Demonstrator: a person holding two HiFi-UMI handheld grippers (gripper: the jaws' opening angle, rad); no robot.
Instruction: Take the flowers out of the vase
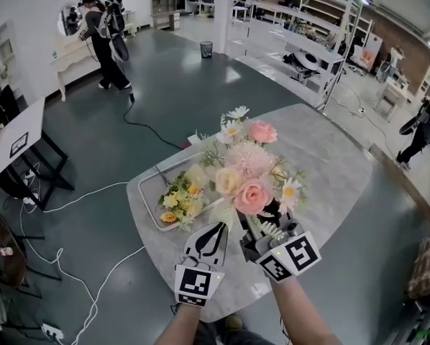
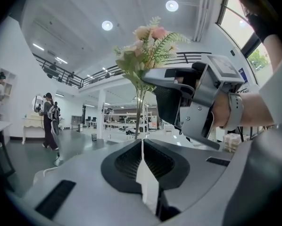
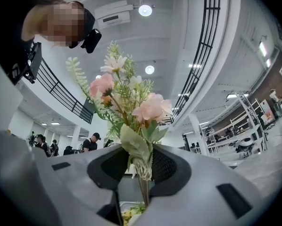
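A bouquet of pink, cream and white flowers (image 1: 247,167) hangs in the air above the marble table (image 1: 323,157). My right gripper (image 1: 262,232) is shut on its bundled stems, which run between the jaws in the right gripper view (image 3: 142,166), with the blooms (image 3: 127,98) above. My left gripper (image 1: 222,225) sits just left of those stems, jaws shut. In the left gripper view a thin white strip lies in the seam (image 2: 142,142); what it is I cannot tell. The bouquet (image 2: 148,46) and right gripper (image 2: 178,98) rise ahead of it. No vase is in view.
A metal tray (image 1: 147,192) on the table's left part holds a bunch of yellow flowers (image 1: 180,200). Cables (image 1: 78,200) trail over the floor at the left, near a black-legged table (image 1: 17,139). A person (image 1: 103,42) stands far back left.
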